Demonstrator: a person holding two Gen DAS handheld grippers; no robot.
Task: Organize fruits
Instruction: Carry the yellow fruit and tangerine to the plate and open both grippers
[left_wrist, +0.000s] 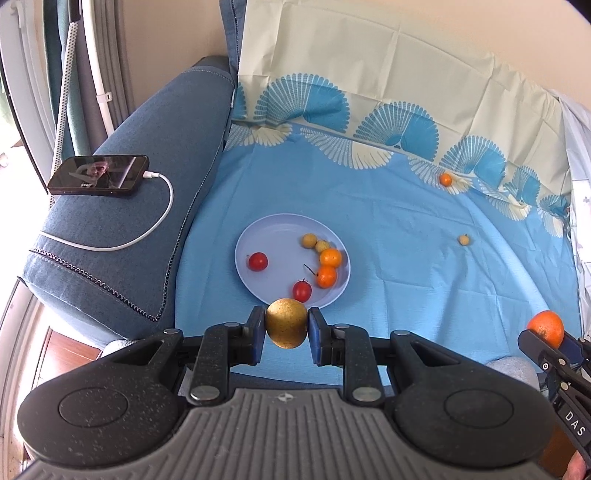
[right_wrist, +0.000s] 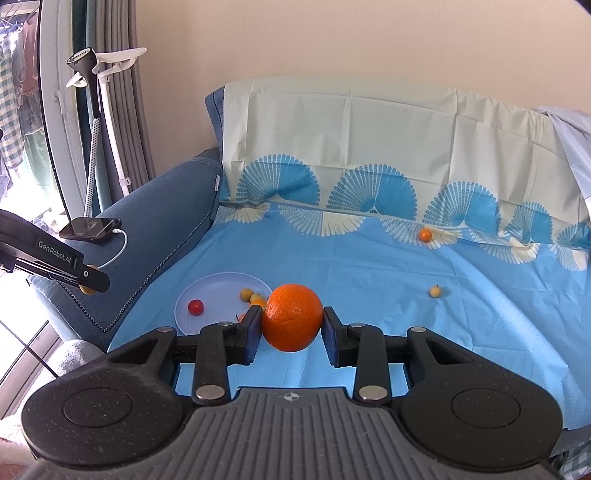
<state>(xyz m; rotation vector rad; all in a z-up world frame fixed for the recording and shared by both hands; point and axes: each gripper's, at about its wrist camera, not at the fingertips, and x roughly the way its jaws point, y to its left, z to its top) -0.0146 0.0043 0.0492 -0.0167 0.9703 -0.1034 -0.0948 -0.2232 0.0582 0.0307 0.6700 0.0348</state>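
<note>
My left gripper (left_wrist: 286, 328) is shut on a golden-brown round fruit (left_wrist: 286, 328), held just in front of the near rim of a pale blue plate (left_wrist: 258, 236). The plate holds two red tomatoes (left_wrist: 258, 261), two small oranges (left_wrist: 330, 257) and two small yellow fruits (left_wrist: 308, 240). My right gripper (right_wrist: 291, 323) is shut on a large orange (right_wrist: 292, 316), above the blue cloth to the right of the plate (right_wrist: 210, 286). The right gripper with its orange also shows at the right edge of the left wrist view (left_wrist: 546, 326). A small orange (left_wrist: 446, 179) and a small yellow fruit (left_wrist: 464, 240) lie loose on the cloth.
A blue patterned cloth (left_wrist: 406, 258) covers the sofa seat and back. A phone (left_wrist: 99, 174) on a white charging cable lies on the blue armrest (left_wrist: 122, 236) at the left. A garment steamer stand (right_wrist: 96, 122) and curtains stand beyond the armrest.
</note>
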